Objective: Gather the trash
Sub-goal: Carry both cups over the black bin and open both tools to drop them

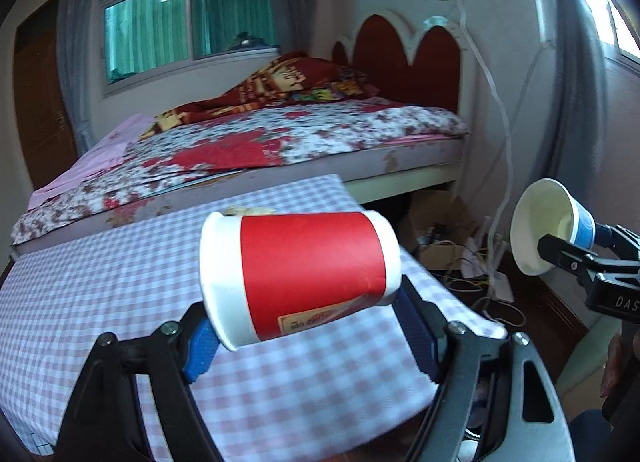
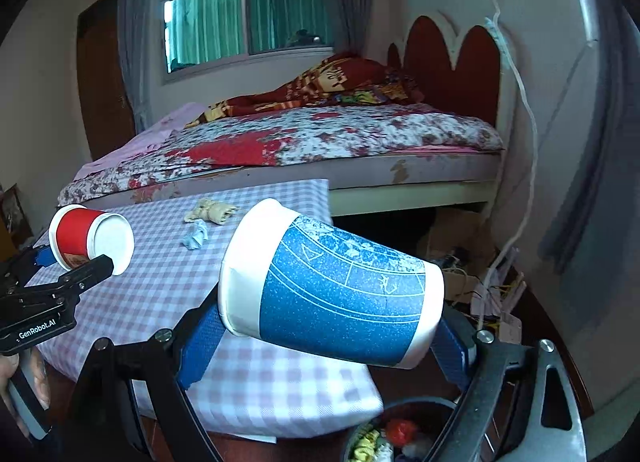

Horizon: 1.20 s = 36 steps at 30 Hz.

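My left gripper (image 1: 308,322) is shut on a red and white paper cup (image 1: 300,274), held sideways above the checked table (image 1: 120,302). The red cup also shows at the left of the right wrist view (image 2: 90,240). My right gripper (image 2: 328,338) is shut on a blue and white paper cup (image 2: 332,290), held sideways past the table's near right corner. The blue cup shows at the right of the left wrist view (image 1: 550,228). A crumpled beige wrapper (image 2: 210,211) and a crumpled pale blue tissue (image 2: 196,239) lie on the table.
A dark bin (image 2: 400,436) holding colourful trash sits on the floor below my right gripper. A bed (image 2: 320,142) with a floral cover stands behind the table. Boxes and tangled cables (image 2: 480,282) lie on the floor to the right.
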Tool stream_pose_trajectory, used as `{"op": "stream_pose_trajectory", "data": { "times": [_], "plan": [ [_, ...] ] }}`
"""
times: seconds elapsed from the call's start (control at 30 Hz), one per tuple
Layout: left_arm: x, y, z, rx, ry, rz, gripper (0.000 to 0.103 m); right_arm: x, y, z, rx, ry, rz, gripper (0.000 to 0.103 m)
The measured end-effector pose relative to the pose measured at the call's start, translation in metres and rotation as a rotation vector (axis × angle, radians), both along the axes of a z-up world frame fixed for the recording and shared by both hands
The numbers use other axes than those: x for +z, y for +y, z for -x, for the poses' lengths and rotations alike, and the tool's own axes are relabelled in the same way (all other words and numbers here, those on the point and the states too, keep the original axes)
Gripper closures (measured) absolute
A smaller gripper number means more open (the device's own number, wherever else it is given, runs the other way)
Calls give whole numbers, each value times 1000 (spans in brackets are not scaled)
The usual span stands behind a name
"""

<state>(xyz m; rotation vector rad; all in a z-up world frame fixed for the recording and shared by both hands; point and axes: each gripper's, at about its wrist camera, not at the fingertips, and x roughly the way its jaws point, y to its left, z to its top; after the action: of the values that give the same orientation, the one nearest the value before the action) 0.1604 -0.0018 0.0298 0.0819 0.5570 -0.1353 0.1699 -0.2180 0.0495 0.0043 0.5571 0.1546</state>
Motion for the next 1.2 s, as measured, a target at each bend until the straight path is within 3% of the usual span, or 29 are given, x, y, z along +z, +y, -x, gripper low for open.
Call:
{"op": "stream_pose_trajectory", "data": {
  "times": [0.63, 1.0, 1.2],
  "plan": [
    [-37, -111, 46, -240, 75, 31, 25, -32, -109, 80, -147, 39, 13, 12],
    [-79, -160, 76, -351, 181, 18, 25, -64, -147, 112, -157, 112, 4, 12],
    [-105, -174, 69, -374, 249, 11, 25, -93, -158, 116, -137, 168, 36, 12]
  ]
}}
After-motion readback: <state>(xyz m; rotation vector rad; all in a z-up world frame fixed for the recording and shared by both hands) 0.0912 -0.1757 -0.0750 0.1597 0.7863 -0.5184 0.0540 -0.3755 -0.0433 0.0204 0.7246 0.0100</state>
